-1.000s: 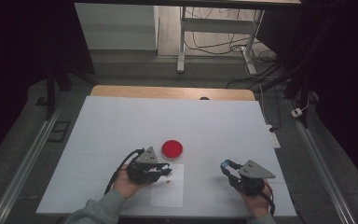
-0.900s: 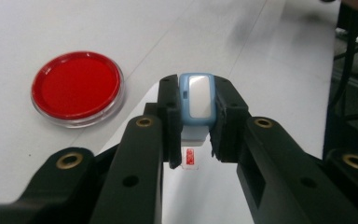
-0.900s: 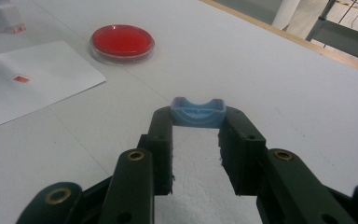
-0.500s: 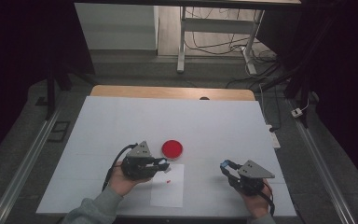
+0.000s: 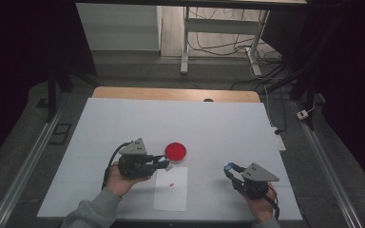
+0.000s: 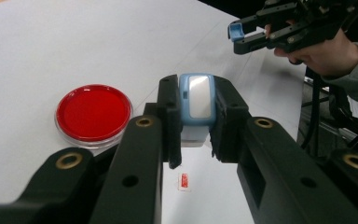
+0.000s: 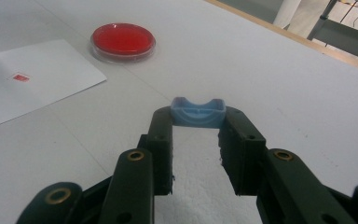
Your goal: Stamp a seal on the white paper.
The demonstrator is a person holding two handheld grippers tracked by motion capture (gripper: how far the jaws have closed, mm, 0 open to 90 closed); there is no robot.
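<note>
Dim room; white table [image 5: 123, 123], grey floor [image 5: 123, 71], cables under metal desk legs [image 5: 185, 42]

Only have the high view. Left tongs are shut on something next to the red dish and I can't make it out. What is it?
Observer: The left tongs clamp a small light-blue block with a pale, glossy rectangular face, seen in the left gripper view.
Operator: And the blue bit in the right tongs?
Observer: The right tongs pinch a small blue cap-like piece with a curved notch in its top edge.
Operator: The red speck on the paper?
Observer: It's a small red rectangular print, not a loose crumb, on the white sheet.
</note>
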